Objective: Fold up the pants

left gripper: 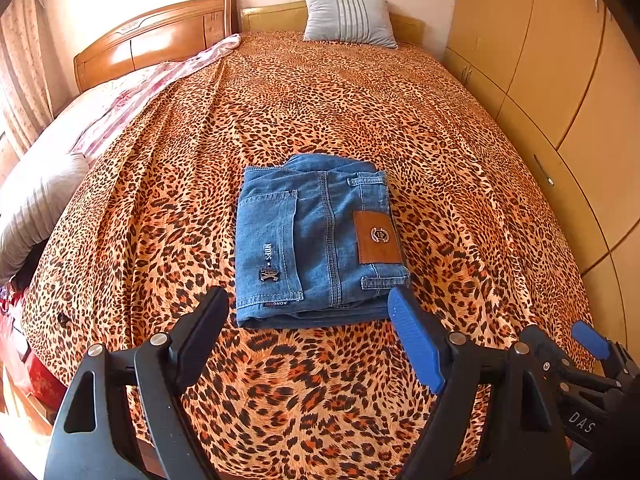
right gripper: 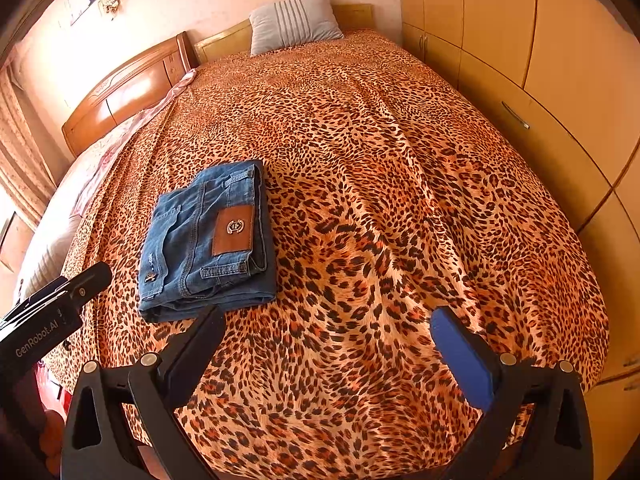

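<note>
Black and blue fingers of my left gripper [left gripper: 308, 312] frame the bottom of its view, jaws wide and holding nothing. Straight ahead of them, just past the fingertips, the folded pants [left gripper: 316, 240] lie flat on the leopard-print bed cover [left gripper: 460, 160]; the blue pad [left gripper: 416, 344] overlaps the bundle's near right corner in the picture, though I cannot tell whether it touches. My right gripper [right gripper: 326, 332] also stands wide and empty, and from it the bundle sits ahead and off to the left, beyond its black finger. So the left hand is the nearer one. I read the bundle's long side as running away from the jaws toward the pillow [left gripper: 348, 20], leather patch [left gripper: 378, 236] on top. I judge the folding essentially done.
</note>
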Tool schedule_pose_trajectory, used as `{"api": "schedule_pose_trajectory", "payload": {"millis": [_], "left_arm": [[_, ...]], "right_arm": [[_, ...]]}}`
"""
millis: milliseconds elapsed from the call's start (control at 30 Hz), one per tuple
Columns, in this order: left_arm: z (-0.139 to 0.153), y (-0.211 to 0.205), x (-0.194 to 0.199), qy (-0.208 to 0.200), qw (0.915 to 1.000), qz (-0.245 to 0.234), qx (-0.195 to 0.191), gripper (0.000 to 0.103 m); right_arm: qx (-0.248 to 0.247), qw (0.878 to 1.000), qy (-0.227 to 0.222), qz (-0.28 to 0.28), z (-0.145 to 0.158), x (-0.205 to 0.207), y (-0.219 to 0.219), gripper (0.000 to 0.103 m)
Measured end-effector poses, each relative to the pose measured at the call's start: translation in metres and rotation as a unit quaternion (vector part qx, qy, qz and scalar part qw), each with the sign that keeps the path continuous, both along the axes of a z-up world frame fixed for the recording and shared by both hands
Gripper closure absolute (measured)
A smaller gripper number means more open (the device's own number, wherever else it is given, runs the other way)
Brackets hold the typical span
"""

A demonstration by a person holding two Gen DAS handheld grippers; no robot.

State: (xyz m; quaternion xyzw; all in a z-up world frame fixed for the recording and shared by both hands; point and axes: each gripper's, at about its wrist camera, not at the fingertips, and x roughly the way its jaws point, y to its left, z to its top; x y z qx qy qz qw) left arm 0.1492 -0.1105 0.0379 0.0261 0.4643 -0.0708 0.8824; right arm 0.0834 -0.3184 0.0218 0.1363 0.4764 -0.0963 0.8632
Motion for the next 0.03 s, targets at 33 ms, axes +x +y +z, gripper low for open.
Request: {"api": "schedule_pose_trajectory", "payload": {"millis": [33], "left_arm": [[-0.0004,-0.0005,0.0004,0.000,1.0000,0.001,0.002,0.021]], "right_arm": [[0.000,1.000,0.000,0.000,-0.0002,0.0003,0.0000,0.000]]}}
